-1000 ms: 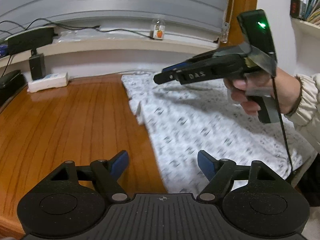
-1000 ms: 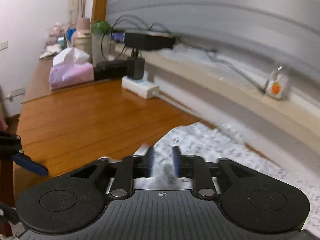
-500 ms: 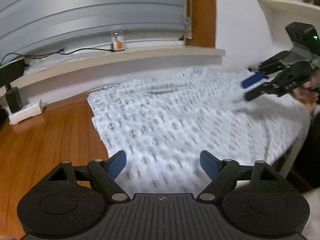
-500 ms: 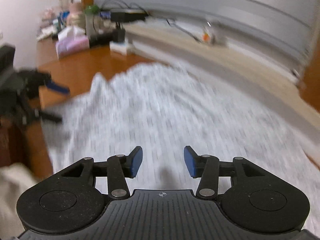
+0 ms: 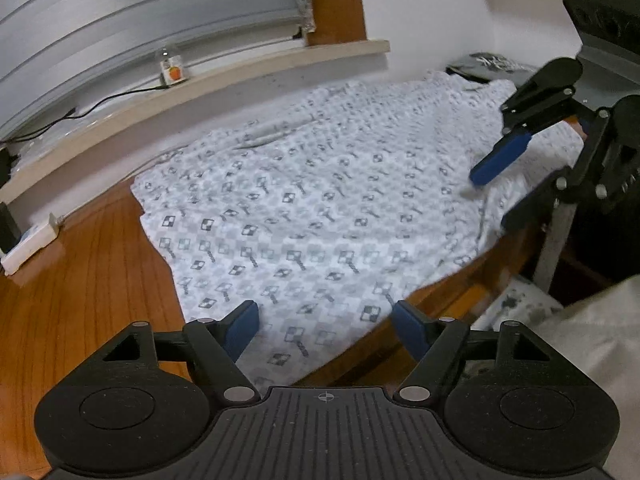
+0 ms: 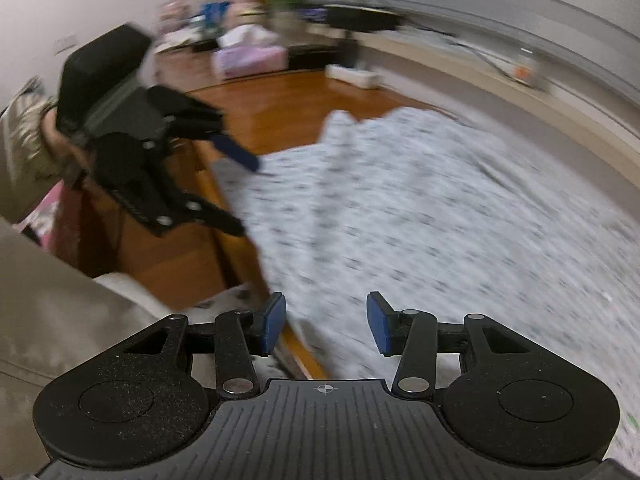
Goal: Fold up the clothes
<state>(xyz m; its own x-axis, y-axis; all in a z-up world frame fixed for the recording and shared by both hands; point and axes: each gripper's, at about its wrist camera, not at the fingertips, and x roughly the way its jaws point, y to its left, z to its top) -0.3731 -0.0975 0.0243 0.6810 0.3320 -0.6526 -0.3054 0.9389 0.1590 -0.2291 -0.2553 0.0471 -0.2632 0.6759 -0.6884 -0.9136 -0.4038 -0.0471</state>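
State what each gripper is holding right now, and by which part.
Nothing: left gripper and right gripper are both open above the patterned garment.

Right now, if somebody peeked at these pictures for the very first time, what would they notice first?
The big white patterned cloth spread flat over the wooden table, its near edge hanging over the table's front. Next, the two black grippers with blue fingertips: the left gripper open above the cloth's near edge, and the right gripper open over the cloth's other end. A little jar with an orange picture sits on the sill behind.
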